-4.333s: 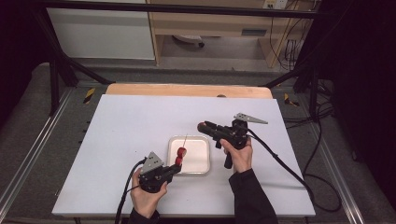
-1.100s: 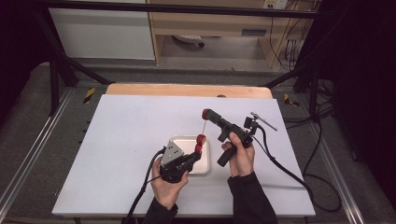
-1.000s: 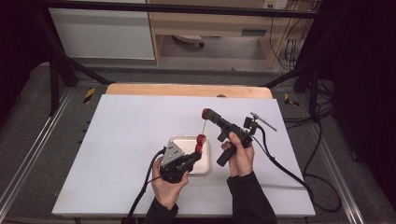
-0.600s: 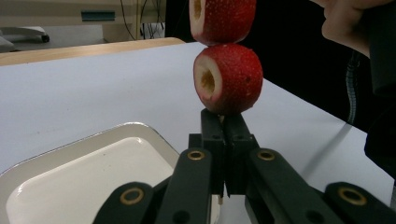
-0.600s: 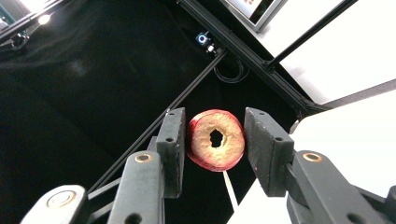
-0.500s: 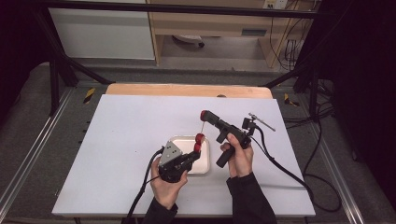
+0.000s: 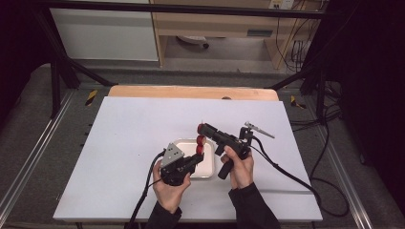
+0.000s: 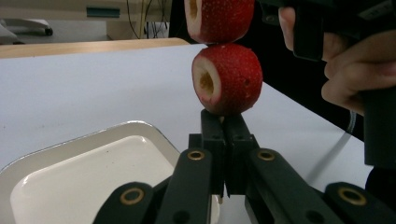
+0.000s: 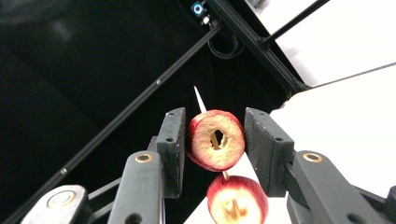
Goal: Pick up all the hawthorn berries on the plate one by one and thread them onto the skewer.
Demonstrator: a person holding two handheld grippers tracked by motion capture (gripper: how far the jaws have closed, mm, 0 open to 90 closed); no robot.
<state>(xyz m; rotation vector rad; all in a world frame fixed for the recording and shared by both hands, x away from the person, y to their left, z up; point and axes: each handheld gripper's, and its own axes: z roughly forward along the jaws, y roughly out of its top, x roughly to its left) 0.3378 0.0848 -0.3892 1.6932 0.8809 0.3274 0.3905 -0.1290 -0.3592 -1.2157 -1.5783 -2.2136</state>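
Strawberries on skewer, over the dish (image 7: 177,143).
Your right claw (image 9: 212,140) clamps the upper strawberry (image 9: 216,139); your left claw (image 8: 223,128) is shut on the skewer (image 9: 200,100) (below the lower strawberry (image 8: 227,79)).

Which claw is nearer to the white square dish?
Left. The left claw hangs over the white square dish, pinching the skewer; the right claw holds the top strawberry, higher up.

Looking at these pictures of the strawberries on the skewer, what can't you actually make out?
- Left gripper view: the upper red hollowed strawberry piece is cut off by the top edge.
- Left gripper view: the thin wooden skewer's lower end is hidden inside the shut black jaws of the left gripper.
- Right gripper view: the lower red strawberry piece runs off the bottom edge.
- High view: the skewer is too small to trace.
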